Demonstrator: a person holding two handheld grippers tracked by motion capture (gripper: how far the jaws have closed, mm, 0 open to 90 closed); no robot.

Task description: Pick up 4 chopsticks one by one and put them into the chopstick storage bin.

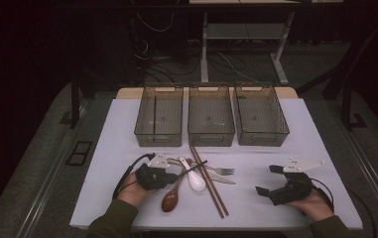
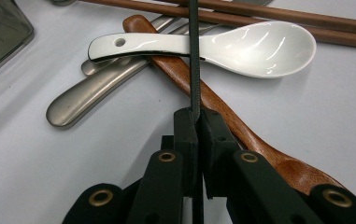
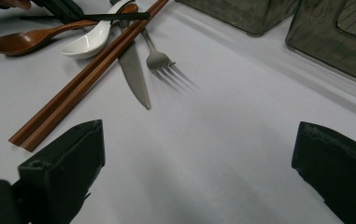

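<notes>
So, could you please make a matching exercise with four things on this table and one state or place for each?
Things:
1. black chopstick
2. white spoon
3. right hand-held gripper
4. wooden chopsticks

States or places:
A. jaws wide apart, nothing between them
B. lying side by side as a pair on the table
C. pinched between the shut jaws of the left hand-held gripper
D. resting across the brown wooden spoon

Pairs: 1-C, 2-D, 3-A, 4-B
</notes>
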